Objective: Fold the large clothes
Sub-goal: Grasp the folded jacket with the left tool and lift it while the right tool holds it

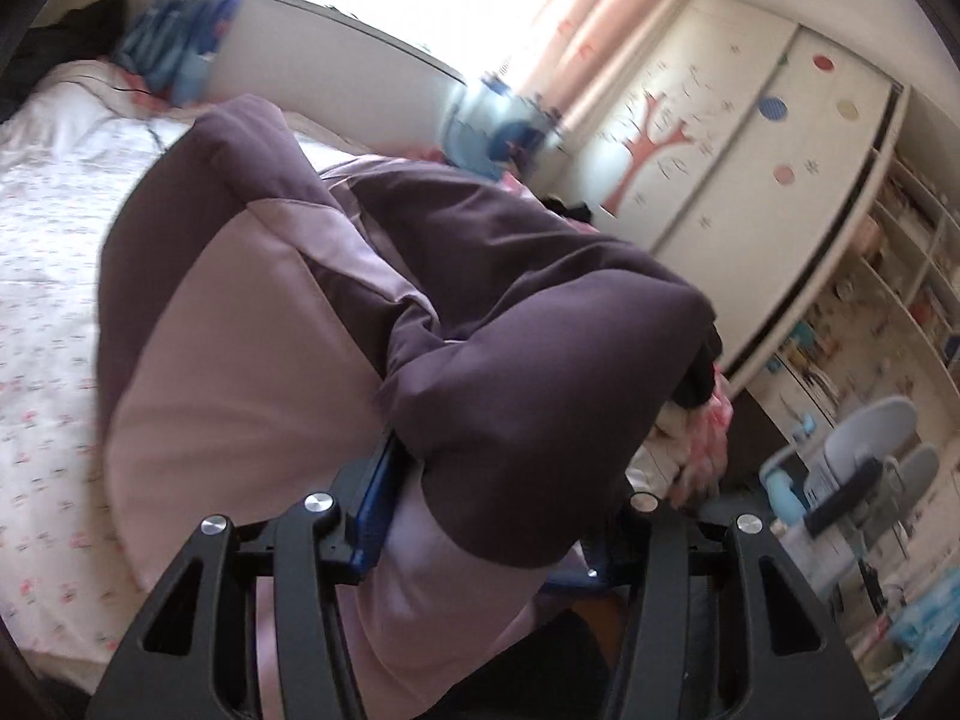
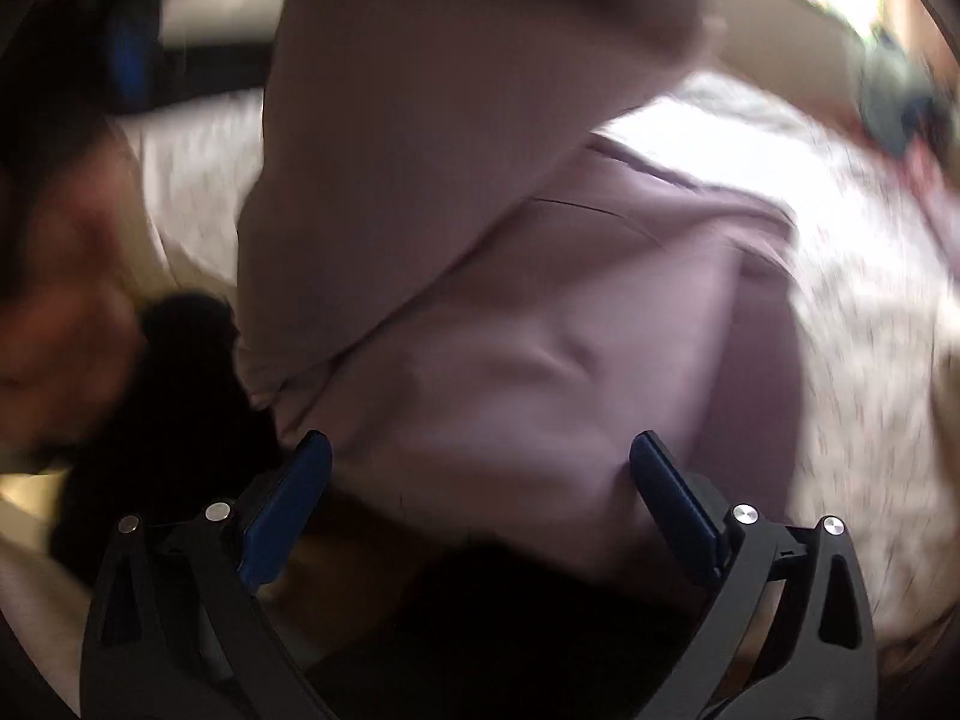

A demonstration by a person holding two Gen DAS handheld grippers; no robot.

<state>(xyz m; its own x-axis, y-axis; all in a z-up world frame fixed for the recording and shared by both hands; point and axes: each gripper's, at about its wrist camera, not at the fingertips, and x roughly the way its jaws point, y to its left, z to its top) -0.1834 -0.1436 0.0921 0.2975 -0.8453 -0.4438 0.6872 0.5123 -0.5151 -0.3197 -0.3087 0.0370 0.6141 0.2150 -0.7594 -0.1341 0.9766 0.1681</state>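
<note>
While the big two-tone garment (image 1: 336, 324) hangs bunched right in front of the left wrist camera, its dark purple folds spill over pale pink panels and fill the middle of that view. The left gripper (image 1: 480, 516) has its two blue-padded fingers (image 1: 375, 516) either side of a thick wad of this cloth, and the cloth bulges out above them, so it looks clamped on the garment, lifted clear above the bed (image 1: 54, 252).

Room to move: the bed's white flowered sheet lies open to the left of the garment, running back to a windowsill wall (image 1: 336, 54) at the far edge. To the right, space is tighter, with a white wardrobe (image 1: 780, 138) carrying a tree sticker and coloured dots, then open shelves (image 1: 900, 276) packed with small items, and one grey chair (image 1: 864, 450) low down.

Count: one garment, two grippers, two curtains, a blue one (image 1: 174, 30) and a pink one (image 1: 600, 12). A soft toy (image 1: 498, 132) in blue sits by the window.

Over on the right wrist view, heavy blur. The right gripper (image 2: 480, 480) has its two blue fingers (image 2: 288, 504) spread wide, with the pink cloth (image 2: 510, 300) draped across the gap just beyond the tips; the pads do not appear to pinch it. A dark blurred shape, not identifiable, crowds the left side.
</note>
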